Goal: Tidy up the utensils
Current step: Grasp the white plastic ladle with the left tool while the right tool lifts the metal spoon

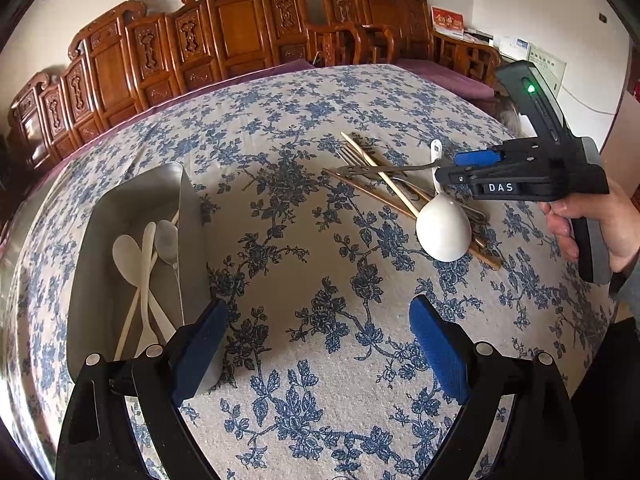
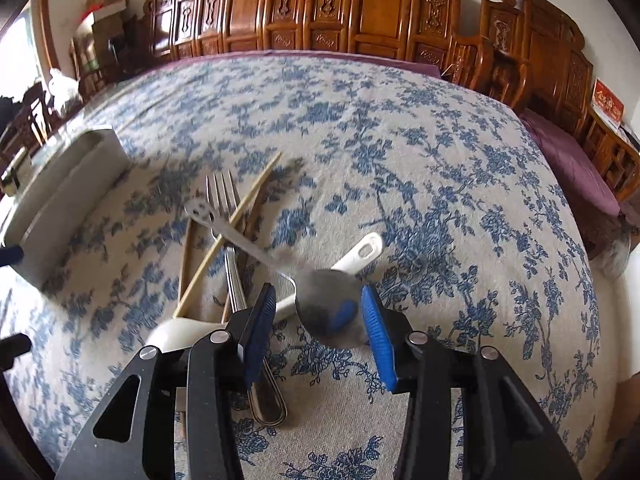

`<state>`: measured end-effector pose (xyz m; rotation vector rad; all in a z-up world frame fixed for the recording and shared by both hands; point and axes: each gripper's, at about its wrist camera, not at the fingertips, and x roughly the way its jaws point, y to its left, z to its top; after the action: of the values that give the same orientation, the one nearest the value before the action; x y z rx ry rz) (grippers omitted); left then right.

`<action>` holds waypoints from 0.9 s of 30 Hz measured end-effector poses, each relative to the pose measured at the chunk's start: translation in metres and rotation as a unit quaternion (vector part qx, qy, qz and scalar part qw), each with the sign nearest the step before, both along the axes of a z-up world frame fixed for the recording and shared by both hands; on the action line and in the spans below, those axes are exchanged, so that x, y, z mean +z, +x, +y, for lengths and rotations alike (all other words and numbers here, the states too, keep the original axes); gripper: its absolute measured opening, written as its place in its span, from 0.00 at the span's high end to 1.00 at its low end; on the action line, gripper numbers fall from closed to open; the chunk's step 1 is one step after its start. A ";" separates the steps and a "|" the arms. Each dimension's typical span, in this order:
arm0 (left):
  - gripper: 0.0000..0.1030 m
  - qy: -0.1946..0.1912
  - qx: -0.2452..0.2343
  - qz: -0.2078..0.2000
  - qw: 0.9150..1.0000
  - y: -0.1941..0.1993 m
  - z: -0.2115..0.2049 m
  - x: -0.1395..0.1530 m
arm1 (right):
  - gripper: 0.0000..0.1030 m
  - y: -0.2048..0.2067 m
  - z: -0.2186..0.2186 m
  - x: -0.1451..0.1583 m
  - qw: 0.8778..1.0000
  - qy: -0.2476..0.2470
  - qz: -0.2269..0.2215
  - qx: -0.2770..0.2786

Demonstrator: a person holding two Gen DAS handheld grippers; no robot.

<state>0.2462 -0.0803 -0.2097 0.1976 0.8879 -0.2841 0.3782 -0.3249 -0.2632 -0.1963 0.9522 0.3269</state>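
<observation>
Steel tray [image 1: 132,200] near our left gripper [image 1: 320,344], which hangs released over the table [image 1: 300,208]; spoons lie inside. At the right wrist, our right gripper [image 2: 318,320] brackets the metal spoon [image 2: 328,308] atop the pile; whether it pinches, we cannot tell; squeeze the bowl squarely, lift clear of the fork [image 2: 224,200].

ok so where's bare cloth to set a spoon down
Bare floral tablecloth lies between the metal tray and the utensil pile, also beyond the pile toward the carved chairs. Crowded: the pile, under the right gripper, and the tray holding spoons.
</observation>
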 end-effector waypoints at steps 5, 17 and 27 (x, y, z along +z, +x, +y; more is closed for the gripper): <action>0.14 0.001 0.001 0.001 1.000 0.000 0.001 0.000 | 0.60 0.005 -0.008 -0.001 1.000 0.012 0.007 -0.018; 0.14 -0.002 0.002 0.011 1.000 0.001 -0.003 -0.003 | 0.92 0.021 -0.033 0.011 0.997 0.031 -0.012 -0.072; 0.14 -0.029 0.000 0.038 0.999 0.029 -0.039 -0.012 | 0.96 0.011 -0.054 0.023 0.995 0.063 -0.020 -0.076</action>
<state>0.2756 -0.1191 -0.2222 0.1333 0.9540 -0.3194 0.3887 -0.3793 -0.2403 -0.0141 0.8971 0.2408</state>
